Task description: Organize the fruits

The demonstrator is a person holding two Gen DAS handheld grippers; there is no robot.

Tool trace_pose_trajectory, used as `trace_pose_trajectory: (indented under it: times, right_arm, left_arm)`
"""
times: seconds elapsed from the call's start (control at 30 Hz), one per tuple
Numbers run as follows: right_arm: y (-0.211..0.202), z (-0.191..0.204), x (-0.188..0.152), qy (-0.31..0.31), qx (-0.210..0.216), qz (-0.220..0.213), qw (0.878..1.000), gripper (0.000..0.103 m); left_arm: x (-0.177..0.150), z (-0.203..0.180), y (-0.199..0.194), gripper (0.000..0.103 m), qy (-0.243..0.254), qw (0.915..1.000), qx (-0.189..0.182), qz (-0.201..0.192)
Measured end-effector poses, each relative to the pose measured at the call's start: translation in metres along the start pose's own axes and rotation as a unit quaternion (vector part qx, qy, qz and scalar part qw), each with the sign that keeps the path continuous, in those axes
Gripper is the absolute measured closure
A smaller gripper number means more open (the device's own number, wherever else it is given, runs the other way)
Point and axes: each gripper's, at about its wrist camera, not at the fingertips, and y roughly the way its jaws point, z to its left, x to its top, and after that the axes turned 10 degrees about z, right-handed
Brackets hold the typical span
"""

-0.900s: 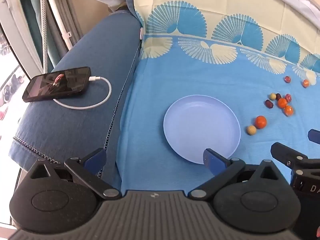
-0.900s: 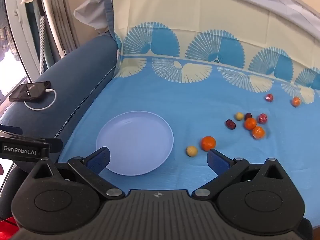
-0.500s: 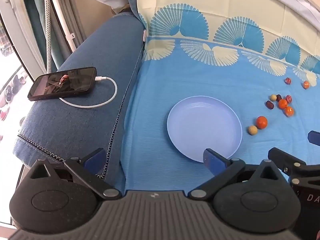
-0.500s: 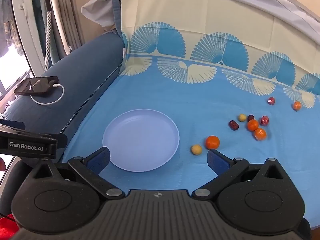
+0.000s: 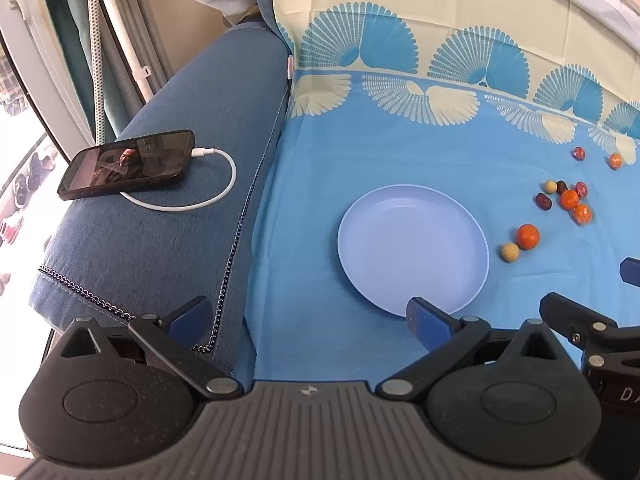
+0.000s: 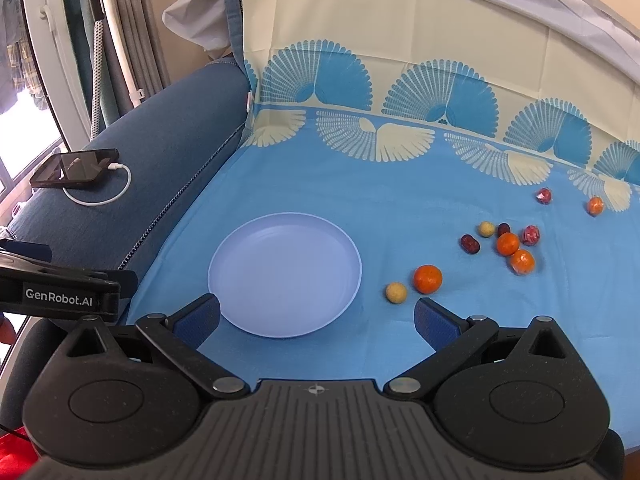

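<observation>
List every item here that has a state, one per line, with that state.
plate: empty, flat on the cloth
large orange: loose on the cloth, beside the plate
phone: cable plugged in, lying on the sofa arm
left gripper: jaws open, empty
right gripper: jaws open, empty

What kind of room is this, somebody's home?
Most likely a living room at home: a blue sofa armrest with a phone charging on it, a patterned cloth spread over the seat, and curtains by a window.
</observation>
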Motion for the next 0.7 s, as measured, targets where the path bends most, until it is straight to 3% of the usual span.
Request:
trace_pose_trajectory:
  times: [0.7]
  right_arm:
    - [0.0060, 0.0024, -0.0001, 0.004, 0.004, 0.016, 1.000, 0.000]
  left_arm:
    - [-0.0042, -0.0011, 0.0071, 0.000, 0.007, 1.0000, 0.002, 0.005]
